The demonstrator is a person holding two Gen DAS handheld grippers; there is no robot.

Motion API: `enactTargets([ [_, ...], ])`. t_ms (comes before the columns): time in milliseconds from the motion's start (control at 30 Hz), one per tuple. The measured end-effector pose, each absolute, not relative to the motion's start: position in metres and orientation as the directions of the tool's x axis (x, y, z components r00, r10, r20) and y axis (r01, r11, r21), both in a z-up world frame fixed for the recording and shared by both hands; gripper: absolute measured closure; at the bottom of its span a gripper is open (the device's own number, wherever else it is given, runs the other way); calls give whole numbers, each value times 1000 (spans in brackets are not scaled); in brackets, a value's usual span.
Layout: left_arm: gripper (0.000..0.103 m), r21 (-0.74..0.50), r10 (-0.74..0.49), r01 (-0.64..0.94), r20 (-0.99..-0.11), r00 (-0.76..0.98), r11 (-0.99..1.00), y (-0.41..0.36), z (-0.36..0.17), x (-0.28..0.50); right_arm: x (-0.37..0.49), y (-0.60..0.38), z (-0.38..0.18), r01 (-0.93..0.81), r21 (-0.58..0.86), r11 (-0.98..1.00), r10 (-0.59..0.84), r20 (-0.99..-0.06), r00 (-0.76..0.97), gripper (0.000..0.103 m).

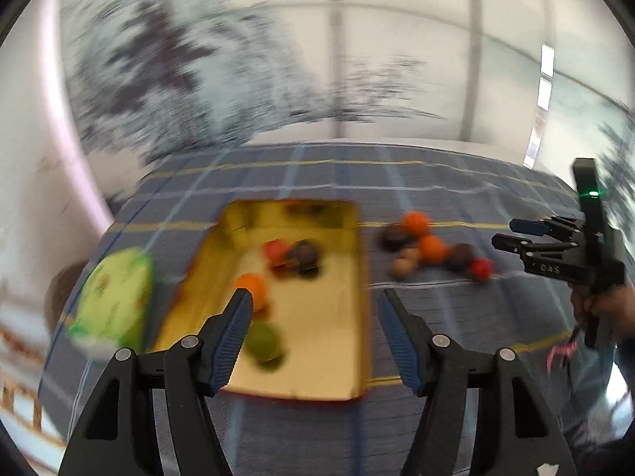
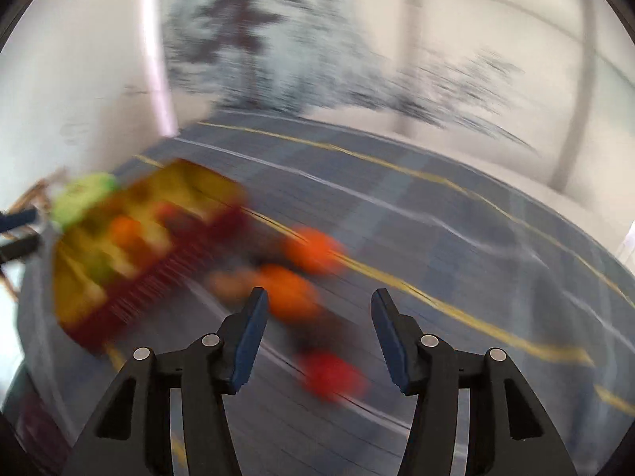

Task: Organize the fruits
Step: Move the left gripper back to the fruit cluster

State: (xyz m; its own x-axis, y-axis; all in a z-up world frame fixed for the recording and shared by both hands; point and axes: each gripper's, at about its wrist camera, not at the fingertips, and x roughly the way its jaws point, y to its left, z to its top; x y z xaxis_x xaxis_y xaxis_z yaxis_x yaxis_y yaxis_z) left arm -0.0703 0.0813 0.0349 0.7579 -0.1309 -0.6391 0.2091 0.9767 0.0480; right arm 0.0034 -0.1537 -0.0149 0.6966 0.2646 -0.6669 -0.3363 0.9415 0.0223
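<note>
Two grippers hang over a blue plaid tablecloth [image 1: 456, 182] w/ yellow lines, pale wall w/ a tree mural behind; left gripper [image 1: 315, 303] and right gripper [image 2: 317, 303] both gape, nothing btwn the pads. Gold tray [image 1: 317, 325] holds approx five fruits. Loose fruit pile [image 1: 432, 250] lies just right of tray, green bag [image 1: 115, 297] left of it, bare cloth beyond.

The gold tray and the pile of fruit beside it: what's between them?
Only bare blue checked cloth separates the tray from the fruit pile, shown in the left wrist view.
</note>
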Motion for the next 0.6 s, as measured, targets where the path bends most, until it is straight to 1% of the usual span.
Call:
enactTargets([
  [100,44,52,-226,342,-656,720,938,46,35,-58,-2,-214,-35,-231,8,973,169,-708,686,48],
  [133,47,45,-250,373,-667,701,927,36,35,-51,-3,-228,-39,-207,10,978,152,-714,683,48],
  [167,50,34,-275,405,-681,679,914,26,33,-44,-6,-247,-46,-177,32,984,145,-719,680,48],
  [233,51,29,-307,459,-705,639,888,9,28,-28,-9,-269,-51,-150,78,986,159,-724,671,48],
  [300,58,53,-306,500,-734,607,864,-7,19,-11,-9,-287,-57,-126,147,981,193,-724,662,48],
  [333,69,63,-301,522,-756,581,850,-14,13,-1,-9,-292,-57,-124,180,976,216,-716,663,48],
  [367,76,60,-301,544,-780,548,837,-20,6,9,-9,-296,-56,-128,208,970,240,-705,668,48],
  [433,78,51,-305,576,-809,503,816,-27,-5,20,-8,-299,-56,-139,228,964,261,-698,667,48],
  [600,79,119,-226,607,-858,461,786,-41,-29,47,-6,-298,-60,-184,275,944,328,-695,640,48],
])
